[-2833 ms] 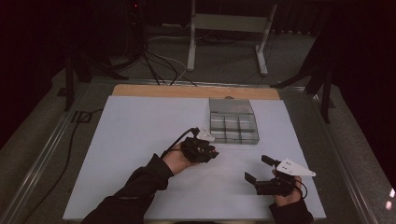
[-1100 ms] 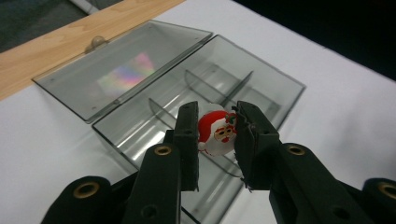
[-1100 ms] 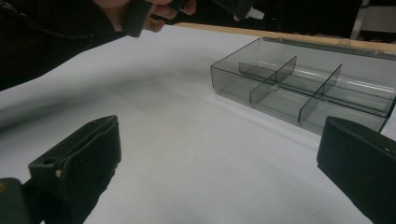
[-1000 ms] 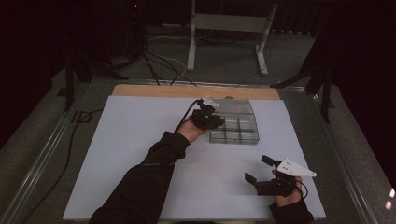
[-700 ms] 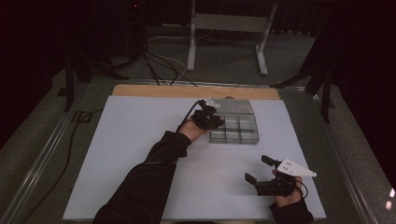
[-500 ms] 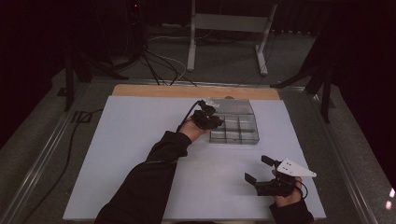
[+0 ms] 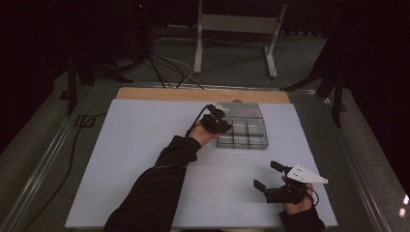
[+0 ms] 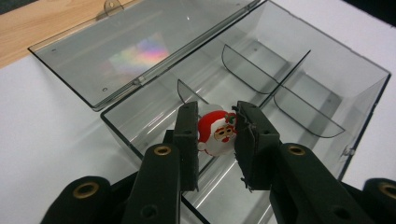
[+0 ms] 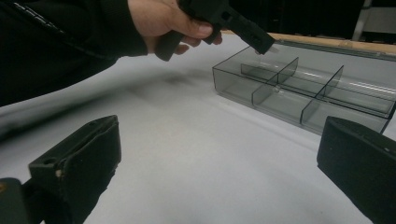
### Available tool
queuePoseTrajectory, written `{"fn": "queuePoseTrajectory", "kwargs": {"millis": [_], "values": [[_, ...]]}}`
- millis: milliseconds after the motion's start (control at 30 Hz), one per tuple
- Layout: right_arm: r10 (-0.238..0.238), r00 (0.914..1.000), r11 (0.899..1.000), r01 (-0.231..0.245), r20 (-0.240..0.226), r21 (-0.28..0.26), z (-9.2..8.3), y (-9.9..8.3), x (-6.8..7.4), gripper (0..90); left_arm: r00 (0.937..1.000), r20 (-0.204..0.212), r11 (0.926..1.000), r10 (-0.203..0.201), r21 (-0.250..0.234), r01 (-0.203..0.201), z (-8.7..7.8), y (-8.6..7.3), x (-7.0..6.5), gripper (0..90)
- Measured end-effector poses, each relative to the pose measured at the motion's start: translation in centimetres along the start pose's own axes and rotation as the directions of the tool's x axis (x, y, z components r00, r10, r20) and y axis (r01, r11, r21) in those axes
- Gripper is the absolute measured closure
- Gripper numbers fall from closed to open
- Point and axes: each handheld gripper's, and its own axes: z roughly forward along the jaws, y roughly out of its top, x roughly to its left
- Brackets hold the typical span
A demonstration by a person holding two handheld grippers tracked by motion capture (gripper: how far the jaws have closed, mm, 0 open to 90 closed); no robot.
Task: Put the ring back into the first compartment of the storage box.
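White bench (image 7: 125,159) carries a clear box (image 7: 241,133) with its lid open. My left hand-held gripper (image 8: 215,135) is clamped on a Santa figure (image 8: 215,134) above the box's near compartment. My right hand-held gripper (image 7: 267,175) rests apart, well short of the box.

A small red-and-white Santa figure (image 8: 217,133) is hanging upright over the near-left compartment of the clear, open-lidded box (image 8: 327,79).

- Tabletop (image 7: 125,159): covered by a pale, white sheet, with a strip of bare wood (image 7: 159,94) along the far edge.
- On the sheet, toward the far right: 1 clear grey plastic box (image 7: 242,140) with inner dividers, lid (image 7: 239,110) swung open and lying flat toward the wood strip.
- Resting on the sheet near the front right corner: right gripper (image 7: 268,177).
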Motion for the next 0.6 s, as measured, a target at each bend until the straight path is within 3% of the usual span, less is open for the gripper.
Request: {"fn": "queuePoseTrajectory", "kwargs": {"millis": [300, 400, 533, 600], "values": [[0.003, 1.0, 1.0, -0.003, -0.002, -0.001, -0.02, 0.02, 0.02, 0.0, 0.9992, -0.04, 0.9998, -0.006, 0.018, 0.007, 0.82, 0.29, 0.2, 71.9], [0.005, 1.0, 1.0, -0.005, -0.002, -0.001, -0.03, 0.0, -0.02, 0.0, 0.9995, -0.03, 0.9999, -0.01, 0.011, 0.01, 0.84, 0.3, 0.15, 70.6], [0.004, 1.0, 1.0, -0.004, -0.002, -0.003, -0.06, 0.03, 0.02, 0.0, 0.9992, -0.039, 0.9999, -0.008, -0.012, 0.007, 0.36, 0.64, -0.19, 59.2], [0.002, 1.0, 1.0, -0.002, -0.001, -0.002, -0.05, 0.02, 0.01, 0.0, 0.9985, -0.054, 0.9999, 0.008, -0.013, -0.008, 0.04, 0.76, -0.34, 58.5]]}}
